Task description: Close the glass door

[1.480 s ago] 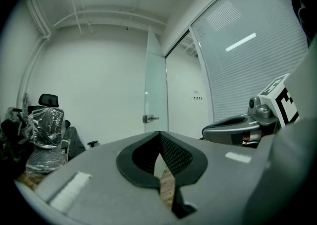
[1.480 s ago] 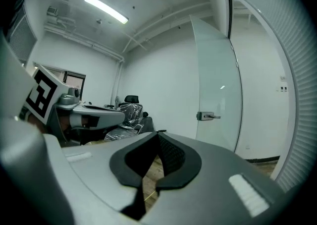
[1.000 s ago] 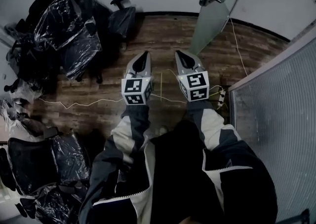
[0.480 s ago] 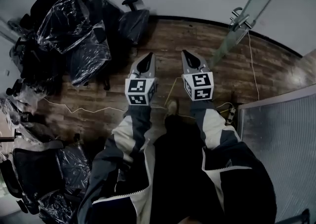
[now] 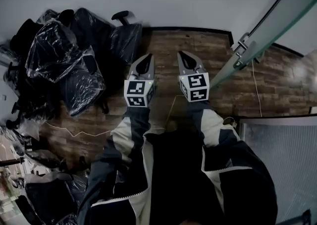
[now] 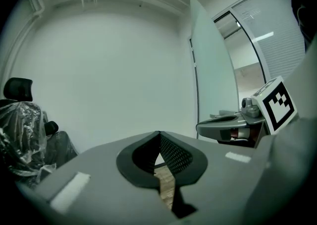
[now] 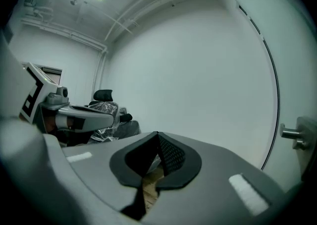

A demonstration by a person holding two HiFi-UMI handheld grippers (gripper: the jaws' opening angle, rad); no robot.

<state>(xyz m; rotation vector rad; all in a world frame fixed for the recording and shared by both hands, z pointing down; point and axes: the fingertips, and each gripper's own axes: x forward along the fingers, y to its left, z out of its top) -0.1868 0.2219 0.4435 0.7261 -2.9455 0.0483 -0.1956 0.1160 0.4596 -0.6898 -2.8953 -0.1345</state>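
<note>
1. One glass door (image 5: 277, 16) is standing ajar at the upper right of the head view. Over the last second its handle (image 5: 243, 46) has been sliding rightward and drawing closer as the person walks up.
2. Judging by that, the approach is still going on, and no push on the door is beginning yet.
3. Left tongs (image 5: 147, 56) and right tongs (image 5: 182, 54) are both staying pinched fully together, gripping nothing and touching nothing. The door is lying well off to their right.
4. Plastic-wrapped chairs (image 5: 64, 55) are sitting at the left.
</note>
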